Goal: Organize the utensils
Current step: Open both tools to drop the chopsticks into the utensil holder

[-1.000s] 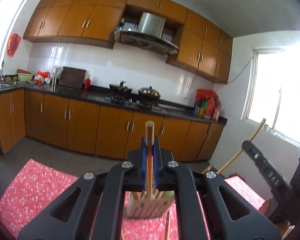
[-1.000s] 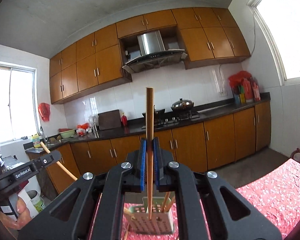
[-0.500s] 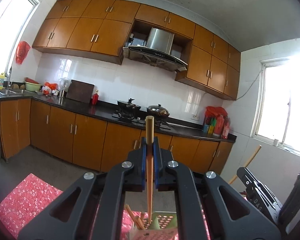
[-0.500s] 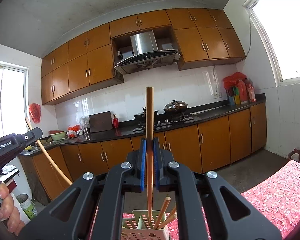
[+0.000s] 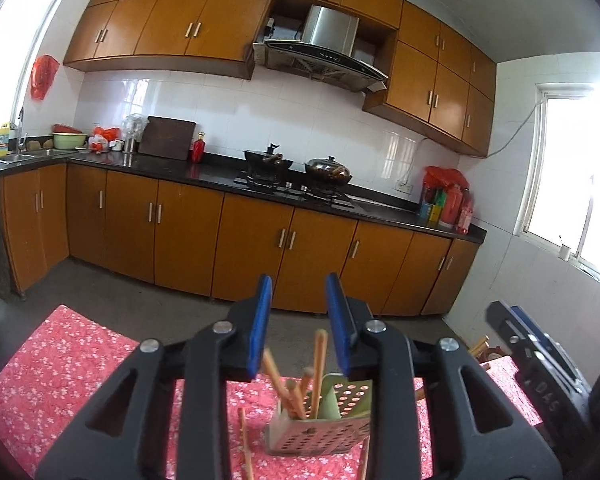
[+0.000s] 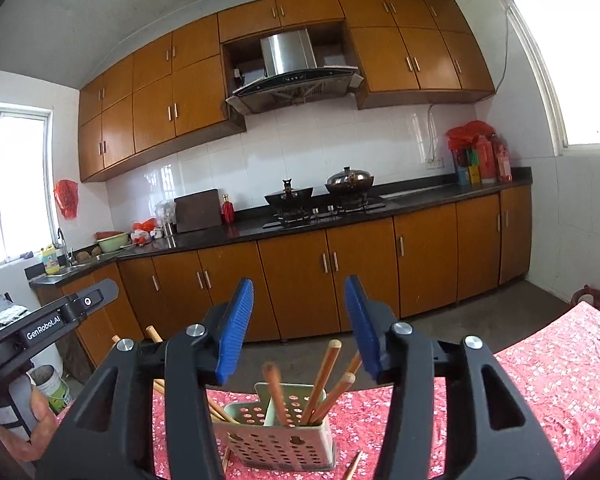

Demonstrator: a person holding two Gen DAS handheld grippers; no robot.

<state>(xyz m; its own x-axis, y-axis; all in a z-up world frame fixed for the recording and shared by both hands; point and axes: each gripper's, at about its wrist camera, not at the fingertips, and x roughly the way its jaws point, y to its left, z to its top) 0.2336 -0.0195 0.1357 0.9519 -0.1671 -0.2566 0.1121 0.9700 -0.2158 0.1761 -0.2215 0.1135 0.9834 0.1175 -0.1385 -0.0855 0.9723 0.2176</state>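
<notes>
Chopsticks stand in the holder

Both grippers, left and right, are opening, nothing between them. The chopsticks lean tips-up in the holder on the red tabletop.

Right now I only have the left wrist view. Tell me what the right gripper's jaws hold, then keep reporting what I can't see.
Observer: Nothing. The right gripper has its jaws opening, and no chopstick is between the pads.
Operator: Count the chopsticks in the holder from that side.
Observer: At least four stand in the holder: one chopstick apart on the left, and three chopsticks fanned out on the right.
Operator: Describe the holder face on that side.
Observer: Its perforated wall has two keyhole slots.
Operator: Report any hand nearby.
Observer: A hand shows at the lower left edge, wrapped round a black grip.
</notes>
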